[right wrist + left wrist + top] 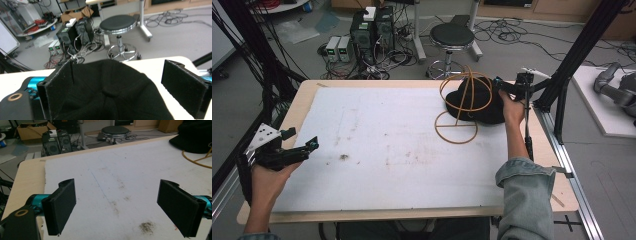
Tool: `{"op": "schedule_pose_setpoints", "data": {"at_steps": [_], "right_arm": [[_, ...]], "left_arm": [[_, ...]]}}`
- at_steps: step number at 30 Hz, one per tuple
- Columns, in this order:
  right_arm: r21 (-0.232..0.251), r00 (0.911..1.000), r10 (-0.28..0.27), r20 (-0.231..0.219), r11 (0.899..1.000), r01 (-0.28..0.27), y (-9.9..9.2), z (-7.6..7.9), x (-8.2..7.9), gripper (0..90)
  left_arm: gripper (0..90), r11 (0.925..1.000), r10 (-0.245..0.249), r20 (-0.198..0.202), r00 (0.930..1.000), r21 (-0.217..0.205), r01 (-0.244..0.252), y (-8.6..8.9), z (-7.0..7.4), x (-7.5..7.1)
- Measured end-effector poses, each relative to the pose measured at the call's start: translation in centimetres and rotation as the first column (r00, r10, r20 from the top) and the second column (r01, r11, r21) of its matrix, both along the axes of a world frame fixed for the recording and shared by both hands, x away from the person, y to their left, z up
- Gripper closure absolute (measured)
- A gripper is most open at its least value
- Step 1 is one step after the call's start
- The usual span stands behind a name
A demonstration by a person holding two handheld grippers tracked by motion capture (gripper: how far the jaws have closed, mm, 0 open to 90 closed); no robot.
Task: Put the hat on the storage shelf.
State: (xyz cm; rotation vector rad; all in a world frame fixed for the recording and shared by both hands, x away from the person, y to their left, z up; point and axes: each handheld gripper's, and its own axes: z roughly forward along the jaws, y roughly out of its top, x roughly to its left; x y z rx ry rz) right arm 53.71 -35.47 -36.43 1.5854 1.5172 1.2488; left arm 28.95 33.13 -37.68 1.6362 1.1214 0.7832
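A black knit hat (482, 107) lies at the far right of the white board (387, 145), partly inside the round top of a yellow wire hat stand (464, 95). The stand's ring base (455, 128) rests on the board in front. My right gripper (501, 89) is at the hat's right side. In the right gripper view it (117, 72) is open with the hat (110, 97) between its jaws, the left jaw against the fabric. My left gripper (303, 138) hovers open near the board's left edge with nothing in it (117, 195). The hat (195, 137) and the ring (197, 161) lie far off.
Dark stains (147, 226) mark the board. Black frame posts (582, 45) rise at the right corner and along the left side. A metal rail (569, 165) runs along the table's right edge. Behind the table stand a stool (451, 37), computer towers (372, 30) and loose cables.
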Motion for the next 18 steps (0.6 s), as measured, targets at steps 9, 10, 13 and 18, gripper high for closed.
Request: {"op": "schedule_pose_setpoints", "data": {"at_steps": [9,10,13,18], "right_arm": [[0.017,0.9992,0.002,-0.039,1.000,-0.001,0.0,-1.6,1.0,14.2],[0.029,0.9991,0.003,-0.043,1.000,-0.002,0.0,-1.8,1.1,14.1],[0.029,0.9974,0.011,-0.071,1.000,-0.009,0.2,-2.3,1.3,14.1],[0.035,0.9951,0.021,-0.097,0.999,-0.017,0.4,-3.0,1.6,16.4]], "left_arm": [[16.0,1.0000,-0.002,-0.012,0.9999,0.000,0.002,0.0,-0.4,0.2],[16.0,1.0000,-0.002,-0.013,0.9999,0.001,0.002,0.0,-0.4,0.2],[16.0,1.0000,-0.001,-0.012,0.9999,0.000,0.001,0.0,-0.4,0.2],[16.0,1.0000,-0.003,-0.016,0.9999,0.004,0.003,0.0,-0.5,0.2]]}}
